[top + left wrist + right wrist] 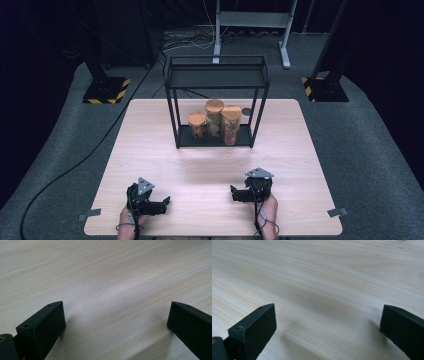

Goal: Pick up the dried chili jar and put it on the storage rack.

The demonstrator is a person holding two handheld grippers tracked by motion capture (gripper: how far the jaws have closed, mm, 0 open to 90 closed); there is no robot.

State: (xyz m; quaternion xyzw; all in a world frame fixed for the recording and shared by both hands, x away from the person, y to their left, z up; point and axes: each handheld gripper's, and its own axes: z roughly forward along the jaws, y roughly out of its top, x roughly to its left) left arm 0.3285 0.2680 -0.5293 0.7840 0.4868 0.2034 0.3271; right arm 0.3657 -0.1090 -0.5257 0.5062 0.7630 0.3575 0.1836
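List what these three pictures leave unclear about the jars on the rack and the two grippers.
- Jar contents: the three jars are too small in the high view to identify.
- Dark round thing behind them: too small.
- Left gripper and right gripper: bodies cut off by the bottom edge in their own views.

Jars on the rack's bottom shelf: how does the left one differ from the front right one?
The left jar is shorter; the front right jar stands clearly taller. The left jar sits near the black rack's left post, the front right jar nearer its right post. Both are clear, upright, with wooden lids and brownish contents.
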